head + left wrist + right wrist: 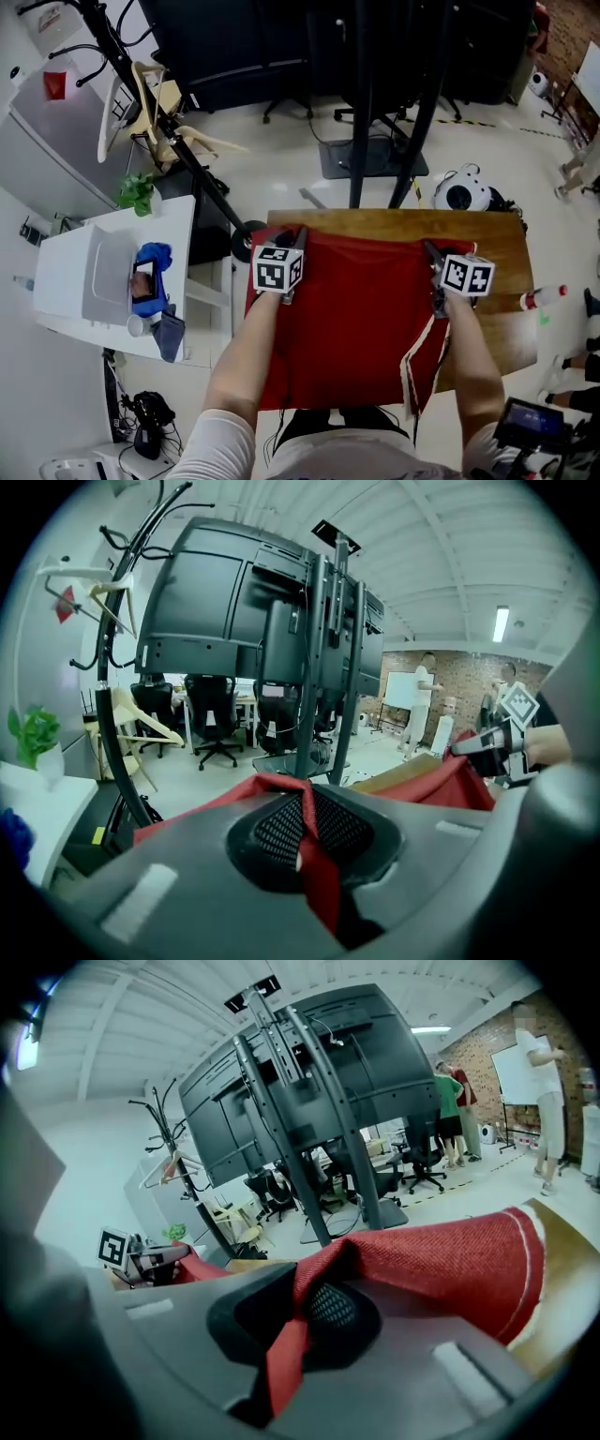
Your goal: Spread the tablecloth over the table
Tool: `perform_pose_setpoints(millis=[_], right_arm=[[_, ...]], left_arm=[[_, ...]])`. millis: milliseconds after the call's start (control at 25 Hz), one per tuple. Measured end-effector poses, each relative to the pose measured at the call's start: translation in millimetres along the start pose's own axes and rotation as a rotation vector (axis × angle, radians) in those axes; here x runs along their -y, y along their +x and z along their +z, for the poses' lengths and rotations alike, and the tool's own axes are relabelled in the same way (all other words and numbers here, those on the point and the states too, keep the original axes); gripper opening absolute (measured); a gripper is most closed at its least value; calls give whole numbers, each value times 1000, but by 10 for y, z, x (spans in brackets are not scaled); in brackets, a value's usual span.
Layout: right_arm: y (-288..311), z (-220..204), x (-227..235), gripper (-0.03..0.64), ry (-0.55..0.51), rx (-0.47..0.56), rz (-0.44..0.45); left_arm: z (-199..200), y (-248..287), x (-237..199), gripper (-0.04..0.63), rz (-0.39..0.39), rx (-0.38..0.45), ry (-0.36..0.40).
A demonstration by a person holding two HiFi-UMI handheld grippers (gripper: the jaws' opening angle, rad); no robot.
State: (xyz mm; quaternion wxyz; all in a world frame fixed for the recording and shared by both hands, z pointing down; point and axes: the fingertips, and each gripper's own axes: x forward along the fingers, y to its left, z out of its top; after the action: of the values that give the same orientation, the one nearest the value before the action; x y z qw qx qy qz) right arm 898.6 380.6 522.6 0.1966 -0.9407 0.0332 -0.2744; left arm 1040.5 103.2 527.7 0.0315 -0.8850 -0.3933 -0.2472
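A red tablecloth (356,319) lies over most of the wooden table (497,234), and its near edge hangs down toward the person. My left gripper (298,236) is at the cloth's far left corner, shut on a fold of red fabric (309,855) that runs between its jaws. My right gripper (429,249) is at the far right corner, likewise shut on a pinch of the cloth (281,1354). In the right gripper view the cloth (450,1260) stretches away over the tabletop (562,1279). A white hem (410,366) shows along the cloth's right side, which is folded back.
A white side table (66,281) with a blue cloth (155,258) stands to the left. A black coat rack (159,112) leans behind it. A black screen stand (375,141) rises just beyond the table. A bottle (542,297) lies at the table's right edge. People stand far back (544,1082).
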Motion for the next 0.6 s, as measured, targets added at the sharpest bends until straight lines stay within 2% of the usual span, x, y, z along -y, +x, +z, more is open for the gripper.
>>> perform_pose_setpoints(millis=[80,200,280,320,360,400,440,520,600], right_arm=[[171,-32,144,14,14,-36,-14],[441,-148,338,30,28,-104,-6],[597,-223,396,115,39,-138,37],[652,-257,390,147,34,-152,67],[691,-292,372,209,31,-165,101],[715,-319,353,309,37,-176,135],[721,-332,344,368,50,-181,163],[679,-335,388,418,59,-178,176],[581,-301,513,433,-8,-151,113]], left_arm=[[-46,189,-41,23,-23,-12,-32],[-232,397,-131,64,-89,-48,-161],[-385,438,-200,158,-119,-74,-226],[-457,429,-220,180,-128,-85,-243],[-517,405,-226,200,-141,-90,-259],[-556,372,-224,223,-159,-87,-281],[-571,330,-217,239,-183,-77,-310],[-556,223,-208,261,-230,-51,-357],[-550,104,-285,291,-199,-35,-338]])
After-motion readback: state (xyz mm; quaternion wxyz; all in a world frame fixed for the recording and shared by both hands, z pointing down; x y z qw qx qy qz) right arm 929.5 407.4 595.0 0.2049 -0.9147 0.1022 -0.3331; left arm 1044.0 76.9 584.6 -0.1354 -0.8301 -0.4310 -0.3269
